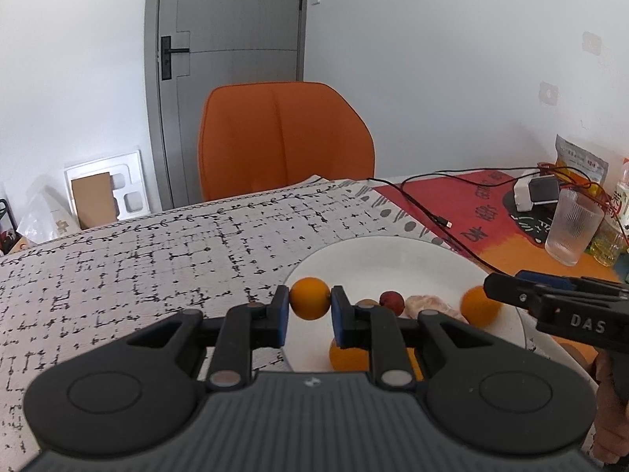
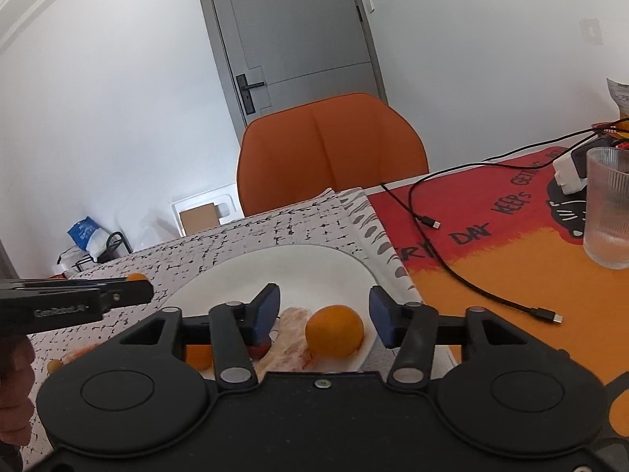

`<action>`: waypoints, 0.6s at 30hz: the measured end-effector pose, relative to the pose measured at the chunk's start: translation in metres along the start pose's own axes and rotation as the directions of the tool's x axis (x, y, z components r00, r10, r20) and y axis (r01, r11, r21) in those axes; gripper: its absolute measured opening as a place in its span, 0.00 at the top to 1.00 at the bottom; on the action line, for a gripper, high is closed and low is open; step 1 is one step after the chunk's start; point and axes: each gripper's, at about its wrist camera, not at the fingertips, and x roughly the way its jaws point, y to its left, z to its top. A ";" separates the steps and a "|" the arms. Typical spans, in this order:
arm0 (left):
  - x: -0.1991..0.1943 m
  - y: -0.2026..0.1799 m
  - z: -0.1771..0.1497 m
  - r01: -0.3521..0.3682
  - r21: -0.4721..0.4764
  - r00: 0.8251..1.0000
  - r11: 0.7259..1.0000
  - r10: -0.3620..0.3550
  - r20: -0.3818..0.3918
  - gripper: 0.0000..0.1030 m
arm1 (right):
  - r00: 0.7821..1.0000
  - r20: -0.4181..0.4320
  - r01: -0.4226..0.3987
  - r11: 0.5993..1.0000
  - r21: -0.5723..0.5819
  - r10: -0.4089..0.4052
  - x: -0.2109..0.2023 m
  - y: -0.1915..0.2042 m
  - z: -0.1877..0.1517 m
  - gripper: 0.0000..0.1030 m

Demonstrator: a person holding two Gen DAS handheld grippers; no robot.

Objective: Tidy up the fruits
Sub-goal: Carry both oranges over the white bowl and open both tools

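My left gripper [image 1: 310, 305] is shut on a small orange fruit [image 1: 310, 298] and holds it above the left rim of a white plate [image 1: 393, 259]. On the plate lie a red fruit [image 1: 392, 301], a peeled pinkish fruit [image 1: 428, 305], an orange [image 1: 479, 306] and another orange [image 1: 348, 356] under my fingers. My right gripper [image 2: 325, 316] is open above the plate [image 2: 298, 271], its pads on either side of an orange [image 2: 334, 331] without touching it. The peeled fruit [image 2: 293, 334] lies to that orange's left. The left gripper [image 2: 118, 295] shows at the left.
An orange chair [image 1: 283, 137] stands behind the table. A ribbed glass [image 1: 572, 230], a white charger [image 1: 534, 192] and black cables [image 2: 444, 251] lie on the red and orange mat [image 2: 491, 244] to the right. A patterned cloth [image 1: 137, 259] covers the left of the table.
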 end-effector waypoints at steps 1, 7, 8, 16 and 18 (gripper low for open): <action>0.002 0.000 0.001 0.001 0.003 1.000 1.000 -0.001 -0.001 0.80 | 1.000 -0.001 0.001 1.000 0.002 -0.001 -0.001 -0.001 -0.001 0.50; 0.004 -0.005 0.005 0.012 0.023 1.000 1.000 -0.013 0.004 0.77 | 1.000 -0.006 0.012 1.000 0.021 -0.012 -0.007 -0.003 -0.005 0.46; 0.003 -0.005 0.005 0.013 0.024 1.000 1.000 -0.013 0.010 0.77 | 1.000 -0.008 0.013 1.000 0.023 -0.013 -0.008 -0.003 -0.005 0.45; -0.010 0.009 0.000 -0.002 -0.012 1.000 1.000 0.002 -0.002 0.73 | 1.000 -0.015 0.017 0.999 0.043 -0.017 -0.010 0.001 -0.008 0.41; -0.015 0.013 -0.001 -0.007 -0.017 1.000 1.000 0.007 0.000 0.70 | 1.000 -0.014 0.015 0.999 0.037 -0.015 -0.011 0.004 -0.008 0.39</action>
